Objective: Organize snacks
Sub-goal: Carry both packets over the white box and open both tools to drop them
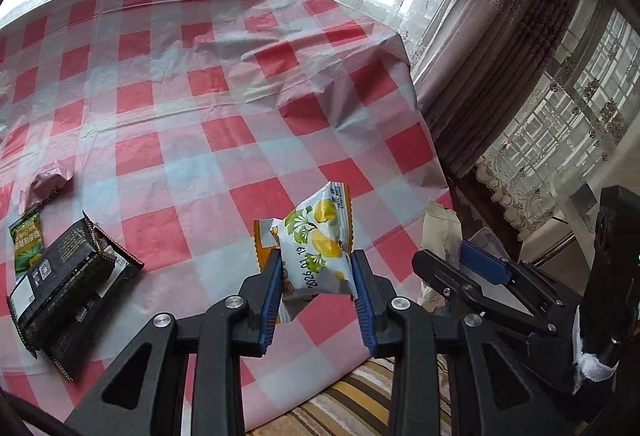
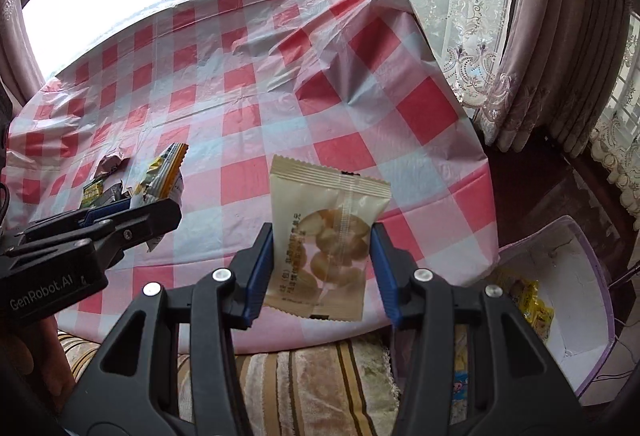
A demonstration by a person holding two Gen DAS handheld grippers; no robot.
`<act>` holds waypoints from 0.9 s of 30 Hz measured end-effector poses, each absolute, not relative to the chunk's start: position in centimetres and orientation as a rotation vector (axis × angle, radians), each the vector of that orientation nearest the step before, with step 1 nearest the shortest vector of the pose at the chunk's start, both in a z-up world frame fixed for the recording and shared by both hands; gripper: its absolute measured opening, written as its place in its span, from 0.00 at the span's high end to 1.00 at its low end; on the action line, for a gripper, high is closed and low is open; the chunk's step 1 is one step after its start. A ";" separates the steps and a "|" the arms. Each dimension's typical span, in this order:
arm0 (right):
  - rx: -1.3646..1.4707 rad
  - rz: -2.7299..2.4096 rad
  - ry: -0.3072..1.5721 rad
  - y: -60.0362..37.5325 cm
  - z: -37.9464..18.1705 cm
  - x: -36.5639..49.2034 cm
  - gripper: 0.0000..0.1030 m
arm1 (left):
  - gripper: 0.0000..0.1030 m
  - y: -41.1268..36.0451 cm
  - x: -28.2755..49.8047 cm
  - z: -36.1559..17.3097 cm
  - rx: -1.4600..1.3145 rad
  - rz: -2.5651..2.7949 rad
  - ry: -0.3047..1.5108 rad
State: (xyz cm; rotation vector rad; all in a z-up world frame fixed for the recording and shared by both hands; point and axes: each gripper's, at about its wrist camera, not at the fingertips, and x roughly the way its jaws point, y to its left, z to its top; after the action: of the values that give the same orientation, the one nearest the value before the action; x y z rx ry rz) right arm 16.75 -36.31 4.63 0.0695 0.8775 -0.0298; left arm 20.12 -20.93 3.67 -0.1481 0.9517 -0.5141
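Note:
My left gripper (image 1: 316,272) is shut on a white snack packet with yellow fruit print (image 1: 320,240) and holds it above the near edge of the checked table. My right gripper (image 2: 320,256) is shut on a beige packet of nuts (image 2: 324,236), also held above the near table edge. The right gripper shows at the right of the left wrist view (image 1: 472,268), and the left gripper at the left of the right wrist view (image 2: 132,212). On the table lie black packets (image 1: 68,276), a green packet (image 1: 26,240) and a pink packet (image 1: 46,184).
The table has a red-and-white checked cloth (image 1: 224,108). A white box with a purple rim (image 2: 576,288) stands on the floor to the right and holds yellow packets (image 2: 532,304). A striped cushion (image 2: 320,376) lies below the near edge. Curtains hang behind and to the right.

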 end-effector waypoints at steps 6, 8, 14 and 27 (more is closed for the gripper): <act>0.078 -0.094 0.909 -41.1 4.1 14.2 0.51 | 0.67 -26.6 17.9 3.2 -0.073 -0.644 1.007; 0.079 -0.117 0.926 -42.7 3.6 13.3 0.51 | 0.67 -28.2 17.3 3.0 -0.058 -0.684 1.031; 0.092 -0.182 0.997 -47.4 1.5 10.9 0.51 | 0.67 -32.8 15.4 2.6 0.011 -0.776 1.081; 0.152 -0.207 1.134 -52.6 -2.2 7.8 0.49 | 0.62 -38.5 12.9 0.6 0.090 -0.879 1.215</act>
State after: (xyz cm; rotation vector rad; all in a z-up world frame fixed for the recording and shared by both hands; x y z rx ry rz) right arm 7.76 -52.64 -2.25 0.1522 1.1345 -0.2066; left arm 12.87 -38.52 0.56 0.0901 1.2154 -0.8794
